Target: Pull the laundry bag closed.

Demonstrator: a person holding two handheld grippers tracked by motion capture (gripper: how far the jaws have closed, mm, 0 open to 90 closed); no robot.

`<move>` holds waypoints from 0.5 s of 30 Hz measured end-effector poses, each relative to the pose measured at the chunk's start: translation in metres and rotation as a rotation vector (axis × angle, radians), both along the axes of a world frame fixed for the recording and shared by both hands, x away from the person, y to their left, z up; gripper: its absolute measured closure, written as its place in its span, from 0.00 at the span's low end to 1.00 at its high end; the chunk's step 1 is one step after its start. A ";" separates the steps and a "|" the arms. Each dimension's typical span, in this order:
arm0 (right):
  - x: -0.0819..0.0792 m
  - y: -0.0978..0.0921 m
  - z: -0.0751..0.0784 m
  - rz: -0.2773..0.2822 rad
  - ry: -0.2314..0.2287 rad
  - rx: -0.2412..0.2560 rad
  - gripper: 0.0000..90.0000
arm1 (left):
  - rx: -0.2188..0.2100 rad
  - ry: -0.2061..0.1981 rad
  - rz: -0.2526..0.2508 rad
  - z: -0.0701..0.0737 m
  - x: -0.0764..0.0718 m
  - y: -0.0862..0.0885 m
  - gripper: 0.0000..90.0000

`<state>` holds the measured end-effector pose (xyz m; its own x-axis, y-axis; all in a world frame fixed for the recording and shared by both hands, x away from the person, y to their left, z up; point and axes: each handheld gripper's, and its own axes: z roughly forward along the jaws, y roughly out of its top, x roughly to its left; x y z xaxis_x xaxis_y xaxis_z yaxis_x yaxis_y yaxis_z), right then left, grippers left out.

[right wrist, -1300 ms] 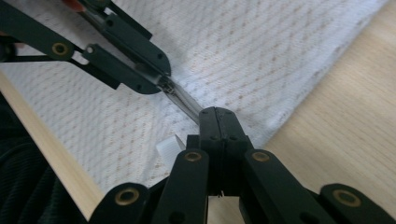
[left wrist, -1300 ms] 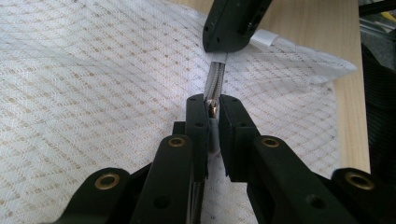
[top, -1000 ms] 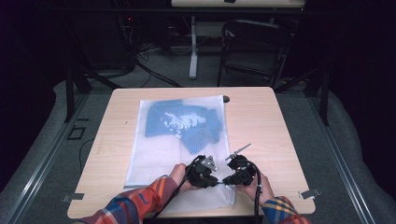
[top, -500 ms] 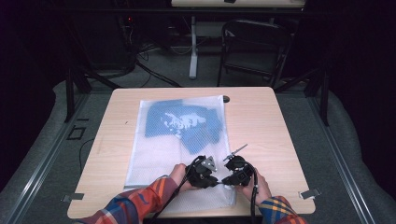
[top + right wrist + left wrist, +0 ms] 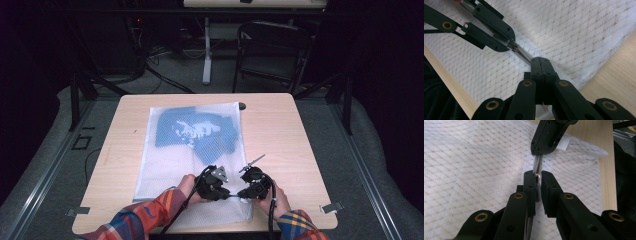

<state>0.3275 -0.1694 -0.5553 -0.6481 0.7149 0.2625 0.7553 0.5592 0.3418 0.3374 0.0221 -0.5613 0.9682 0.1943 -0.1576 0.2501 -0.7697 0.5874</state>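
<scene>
A white mesh bag (image 5: 170, 160) lies flat on the wooden table (image 5: 300, 130), and a blue garment (image 5: 200, 132) shows through its far half. Both grippers meet at the bag's near edge, on the zipper (image 5: 522, 53). My left gripper (image 5: 537, 180) is shut on the zipper's small metal pull (image 5: 537, 176). A short way along the zipper, my right gripper (image 5: 540, 61) is shut on the bag's zipper end, jaws pressed together. In the high view the left gripper (image 5: 227, 193) and right gripper (image 5: 242, 194) point at each other, tips almost touching.
The table's front edge (image 5: 200, 231) lies close behind both hands. A small dark round object (image 5: 242, 106) sits by the bag's far right corner. A black chair (image 5: 270, 55) and cables stand on the floor beyond the table.
Both hands have edged very slightly left along the bag's near edge. The grips look the same.
</scene>
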 end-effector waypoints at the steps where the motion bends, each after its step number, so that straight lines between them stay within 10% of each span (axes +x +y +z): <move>1: 0.000 0.000 0.000 0.000 0.000 0.000 1.00 | 0.004 0.003 0.001 0.001 0.000 0.001 0.92; 15: 0.000 0.000 0.000 0.000 0.002 -0.001 1.00 | 0.002 0.008 0.004 0.006 0.002 0.014 0.92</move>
<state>0.3277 -0.1695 -0.5552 -0.6480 0.7147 0.2632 0.7556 0.5598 0.3401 0.3393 0.0360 -0.5557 0.9661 0.1988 -0.1649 0.2581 -0.7698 0.5837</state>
